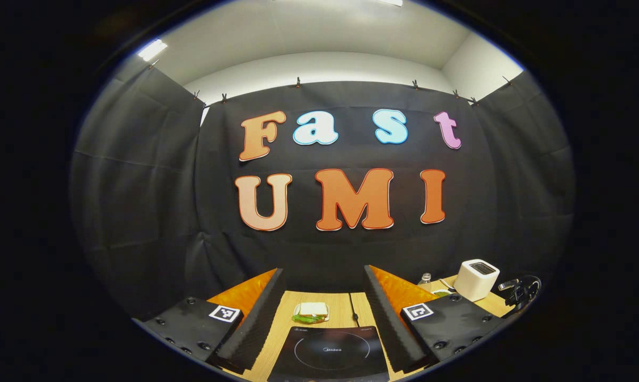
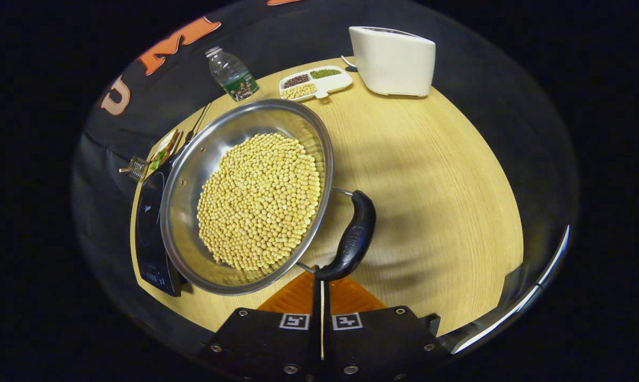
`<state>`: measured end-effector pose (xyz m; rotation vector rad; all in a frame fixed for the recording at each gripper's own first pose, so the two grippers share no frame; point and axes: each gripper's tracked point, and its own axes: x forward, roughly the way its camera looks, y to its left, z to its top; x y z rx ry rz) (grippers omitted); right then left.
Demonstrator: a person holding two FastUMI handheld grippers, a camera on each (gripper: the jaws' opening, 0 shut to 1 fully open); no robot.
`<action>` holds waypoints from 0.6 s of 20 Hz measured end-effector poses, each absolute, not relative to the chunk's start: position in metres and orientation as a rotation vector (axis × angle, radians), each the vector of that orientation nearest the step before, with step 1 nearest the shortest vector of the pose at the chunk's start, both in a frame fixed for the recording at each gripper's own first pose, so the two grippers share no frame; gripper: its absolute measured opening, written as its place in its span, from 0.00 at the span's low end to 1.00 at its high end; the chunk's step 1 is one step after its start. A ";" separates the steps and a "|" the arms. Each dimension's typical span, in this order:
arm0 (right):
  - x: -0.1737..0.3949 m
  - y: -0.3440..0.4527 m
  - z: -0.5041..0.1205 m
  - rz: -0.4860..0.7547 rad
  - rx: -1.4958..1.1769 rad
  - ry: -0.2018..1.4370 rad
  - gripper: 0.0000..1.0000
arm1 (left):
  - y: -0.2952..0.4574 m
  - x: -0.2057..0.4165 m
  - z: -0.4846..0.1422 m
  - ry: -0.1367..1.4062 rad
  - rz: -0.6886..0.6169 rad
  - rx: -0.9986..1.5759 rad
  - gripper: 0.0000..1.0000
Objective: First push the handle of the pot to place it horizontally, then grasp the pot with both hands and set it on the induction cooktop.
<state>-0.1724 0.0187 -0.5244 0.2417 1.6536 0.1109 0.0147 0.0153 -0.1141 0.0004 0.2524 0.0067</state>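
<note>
Steel pot (image 2: pixel 247 196), round, shiny and heaped with yellow soybeans (image 2: pixel 260 200), rests partly over the black glass induction cooktop (image 2: pixel 148 233) on the pale wooden table (image 2: pixel 436 201).

In the right gripper view, the right gripper (image 2: pixel 321 289) has its fingers pressed together, only a thin slit between them, their tips at the lower end of the pot's black loop handle (image 2: pixel 352 237); whether they pinch it cannot be told. Beyond the pot stand a clear plastic bottle (image 2: pixel 232 74), a white divided tray of beans (image 2: pixel 315 83) and a white boxy toaster (image 2: pixel 393 60). In the left gripper view, the left gripper (image 1: pixel 323 318) is spread wide and holds nothing, hovering over the cooktop (image 1: pixel 330 351), with a sandwich on a small plate (image 1: pixel 312 312) just behind it.
</note>
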 end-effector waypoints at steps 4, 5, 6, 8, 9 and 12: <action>-0.156 0.005 -0.532 0.060 0.226 1.637 0.04 | 0.020 0.018 -0.120 0.267 0.013 0.002 0.99; -0.152 0.004 -0.533 0.045 0.233 1.634 0.04 | 0.022 0.018 -0.121 0.269 0.016 0.002 0.99; -0.147 0.003 -0.535 0.033 0.240 1.632 0.04 | 0.023 0.019 -0.123 0.271 0.020 0.003 0.99; -0.136 -0.002 -0.540 -0.003 0.238 1.619 0.03 | 0.026 0.020 -0.126 0.277 0.021 0.002 0.99; -0.130 -0.004 -0.543 -0.018 0.228 1.613 0.03 | 0.026 0.021 -0.127 0.282 0.019 0.000 0.99; -0.114 -0.012 -0.544 -0.033 0.209 1.601 0.01 | 0.026 0.023 -0.131 0.289 0.013 0.001 0.99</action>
